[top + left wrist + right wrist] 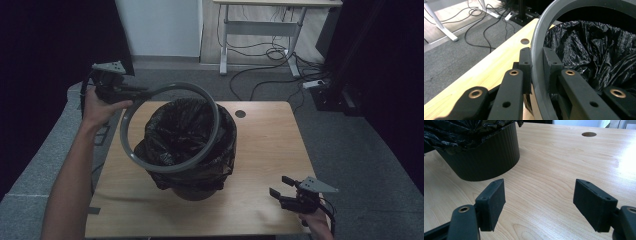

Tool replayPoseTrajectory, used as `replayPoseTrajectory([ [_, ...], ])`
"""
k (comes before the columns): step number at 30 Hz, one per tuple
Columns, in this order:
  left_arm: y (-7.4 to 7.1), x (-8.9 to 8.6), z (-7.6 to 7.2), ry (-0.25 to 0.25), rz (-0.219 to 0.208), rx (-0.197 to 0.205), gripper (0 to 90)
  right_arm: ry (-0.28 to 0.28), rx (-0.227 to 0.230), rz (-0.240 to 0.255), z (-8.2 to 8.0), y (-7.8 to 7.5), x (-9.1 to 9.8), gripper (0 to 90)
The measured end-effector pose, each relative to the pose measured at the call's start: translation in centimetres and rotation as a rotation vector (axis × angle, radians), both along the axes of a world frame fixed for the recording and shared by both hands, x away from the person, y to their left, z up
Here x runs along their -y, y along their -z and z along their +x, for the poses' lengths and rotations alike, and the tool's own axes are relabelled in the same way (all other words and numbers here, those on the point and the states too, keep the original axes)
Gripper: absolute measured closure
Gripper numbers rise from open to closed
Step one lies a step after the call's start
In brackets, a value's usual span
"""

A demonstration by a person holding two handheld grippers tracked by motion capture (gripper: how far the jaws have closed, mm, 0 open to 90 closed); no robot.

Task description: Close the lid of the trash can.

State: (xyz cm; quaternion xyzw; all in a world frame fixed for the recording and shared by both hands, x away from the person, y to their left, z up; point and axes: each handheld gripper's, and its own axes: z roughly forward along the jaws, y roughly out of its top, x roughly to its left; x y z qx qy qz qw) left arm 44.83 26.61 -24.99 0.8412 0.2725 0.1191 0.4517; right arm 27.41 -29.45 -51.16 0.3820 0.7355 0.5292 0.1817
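ring: grey hoop (131, 145), held up and tilted over the bin, its far arc above the bin mouth and its near arc hanging down in front of the bag. Not seated on anything yet.

bin: dark ribbed tub (484, 157) mid-table, black bag (185, 135) stuffed in and spilling over the rim all round.

left gripper: (131, 93) out past the table's left edge, jaws clenched on the ring's edge. In the left gripper view the band (536, 75) runs right between the two pads, so it's a proper pinch.

right gripper: (281, 186) parked low near the front right corner of the table (270, 150), jaws spread wide, nothing between them, well apart from the bin.

step: looks to me like the carry-over bit, ring in the air, about to go on as the bag clamp.

next: I'd guess level the ring out, centre it over the rim, then push it down so it traps the bag overhang evenly.

watch out: one-sided grip means the ring could go on crooked or drag the bag in. The free gripper could steady the opposite side.
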Motion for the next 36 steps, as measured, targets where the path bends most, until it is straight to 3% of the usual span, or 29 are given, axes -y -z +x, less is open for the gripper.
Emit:
replayPoseTrajectory([
  [17,0.4,4.4,2.4,0.040,0.097,-0.068,78.6,0.010,-0.006,-0.001,0.1,0.3,0.2,25.0],
  [36,2.0,5.8,3.8,0.038,0.171,-0.111,78.2,0.018,-0.009,0.002,0.1,0.5,0.4,25.1],
])
